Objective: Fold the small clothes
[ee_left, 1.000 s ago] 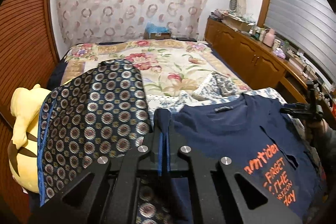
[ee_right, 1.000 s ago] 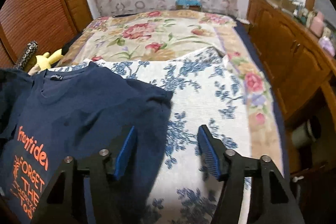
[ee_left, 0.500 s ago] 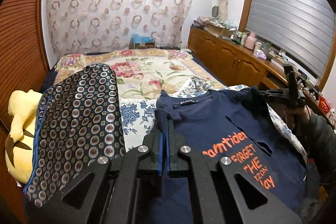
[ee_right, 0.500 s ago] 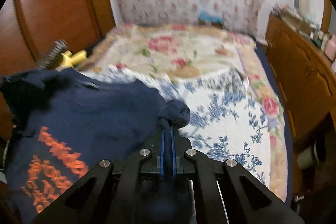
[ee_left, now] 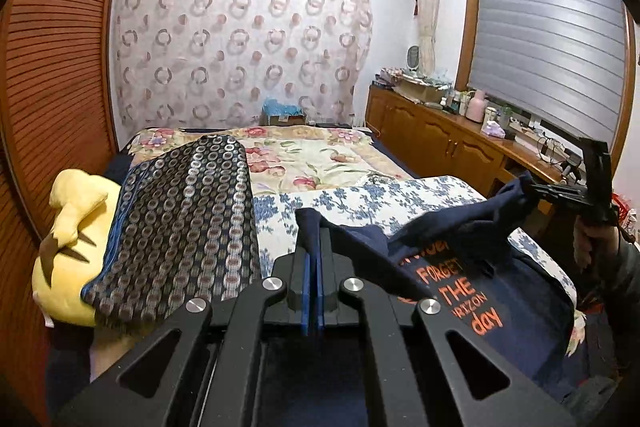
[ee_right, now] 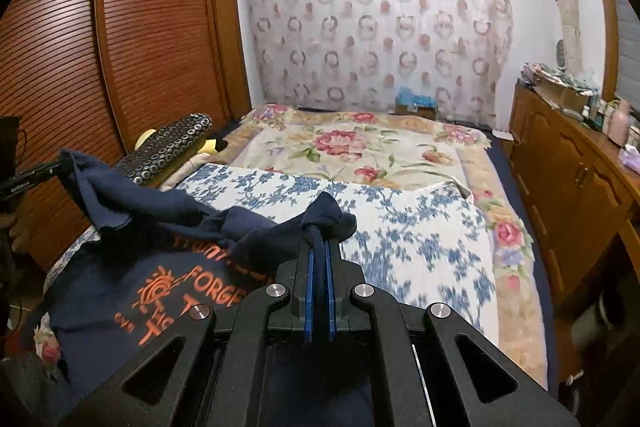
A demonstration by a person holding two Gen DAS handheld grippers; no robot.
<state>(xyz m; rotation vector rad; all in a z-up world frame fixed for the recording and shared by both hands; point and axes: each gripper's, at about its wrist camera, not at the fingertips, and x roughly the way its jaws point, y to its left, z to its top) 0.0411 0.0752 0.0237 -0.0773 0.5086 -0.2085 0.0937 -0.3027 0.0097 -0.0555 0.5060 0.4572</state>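
Note:
A navy T-shirt [ee_left: 460, 283] with orange lettering hangs between both grippers above the bed; it also shows in the right wrist view [ee_right: 132, 279]. My left gripper [ee_left: 314, 227] is shut on one top corner of the shirt. My right gripper [ee_right: 318, 227] is shut on the other top corner, and it shows at the far right of the left wrist view [ee_left: 532, 187]. The shirt's top edge sags between them and its lower part lies on the blue-and-white floral cloth [ee_right: 420, 239].
A dark patterned cushion [ee_left: 180, 223] and a yellow plush toy [ee_left: 68, 227] lie at the left of the bed. A floral bedspread [ee_right: 360, 147] covers the far half. Wooden cabinets [ee_right: 576, 187] run along the right, a slatted wardrobe [ee_right: 120, 39] along the left.
The right gripper went from open beside the shirt to shut on its corner. Both grippers have lifted, raising the shirt's top edge off the bed.

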